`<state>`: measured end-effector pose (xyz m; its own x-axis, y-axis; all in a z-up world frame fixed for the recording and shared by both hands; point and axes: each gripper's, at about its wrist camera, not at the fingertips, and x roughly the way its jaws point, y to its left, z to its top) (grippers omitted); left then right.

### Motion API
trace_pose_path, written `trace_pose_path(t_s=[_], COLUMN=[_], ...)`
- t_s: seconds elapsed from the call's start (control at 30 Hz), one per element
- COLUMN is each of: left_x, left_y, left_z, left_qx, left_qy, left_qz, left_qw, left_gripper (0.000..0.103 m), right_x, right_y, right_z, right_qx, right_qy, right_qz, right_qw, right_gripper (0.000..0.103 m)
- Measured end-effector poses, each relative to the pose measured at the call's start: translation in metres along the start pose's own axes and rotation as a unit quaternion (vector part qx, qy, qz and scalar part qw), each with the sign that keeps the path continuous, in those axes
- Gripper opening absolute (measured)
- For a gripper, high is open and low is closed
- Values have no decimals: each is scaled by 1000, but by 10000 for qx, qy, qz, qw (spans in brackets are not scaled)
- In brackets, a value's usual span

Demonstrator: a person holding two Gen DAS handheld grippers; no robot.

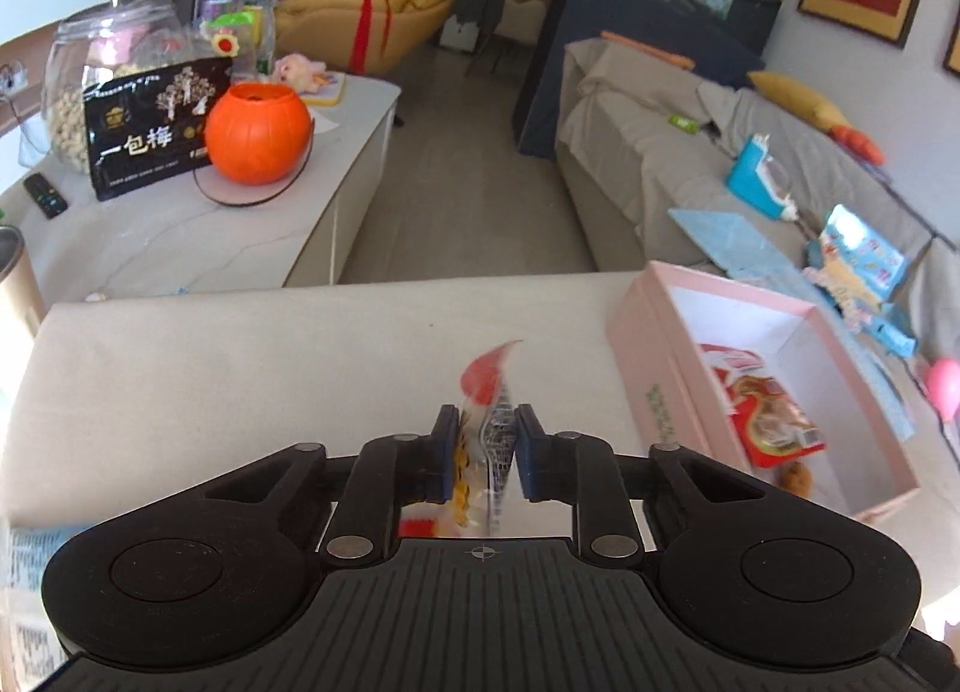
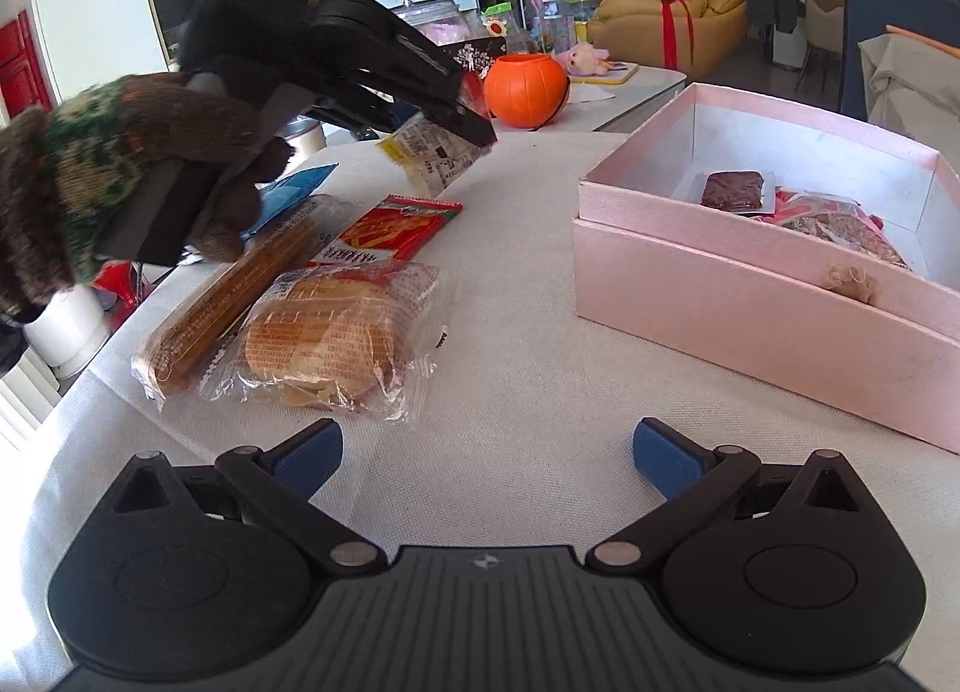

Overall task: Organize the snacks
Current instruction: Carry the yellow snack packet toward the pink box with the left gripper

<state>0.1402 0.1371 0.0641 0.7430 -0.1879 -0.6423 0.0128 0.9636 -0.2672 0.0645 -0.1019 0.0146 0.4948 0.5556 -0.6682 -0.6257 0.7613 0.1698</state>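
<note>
My left gripper [image 1: 487,422] is shut on a small clear snack packet [image 1: 489,386] with a red corner, held above the white table [image 1: 240,368]. From the right wrist view the same gripper [image 2: 474,122] hangs in a gloved hand [image 2: 120,164] with the packet [image 2: 432,158] dangling below it. A pink box [image 2: 750,296] stands to the right with several snacks inside [image 2: 735,189]. My right gripper [image 2: 487,455] stands open low over the table with nothing between its fingers. A bread pack [image 2: 336,332], a long brown bar pack [image 2: 240,296] and a red packet [image 2: 396,227] lie at left.
An orange pumpkin bucket [image 1: 259,131], a black snack bag [image 1: 150,122] and a glass jar [image 1: 96,62] sit on a side counter beyond the table. A grey sofa [image 1: 720,152] with blue items lies behind the pink box [image 1: 750,380].
</note>
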Motion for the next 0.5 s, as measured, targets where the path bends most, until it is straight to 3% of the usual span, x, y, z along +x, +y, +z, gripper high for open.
trace_pose_path(t_s=[0.27,0.4,0.5], left_x=[-106,-138,-147], left_y=[6,19,32], left_z=[-62,-102,-135], left_qx=[-475,-809,-1060], left_qy=[-799,-704,-507], left_qz=[-656,-699,-601], left_qw=[9935,9918,9912], left_gripper=[21,21,21], right_x=[-1,-8,-19], right_y=[1,-2,6], right_z=[-1,2,12], right_qx=[7,186,417], right_qy=[-7,-86,-235], right_qz=[-39,121,465], right_qw=[10000,9997,9978], right_gripper=[103,102,102])
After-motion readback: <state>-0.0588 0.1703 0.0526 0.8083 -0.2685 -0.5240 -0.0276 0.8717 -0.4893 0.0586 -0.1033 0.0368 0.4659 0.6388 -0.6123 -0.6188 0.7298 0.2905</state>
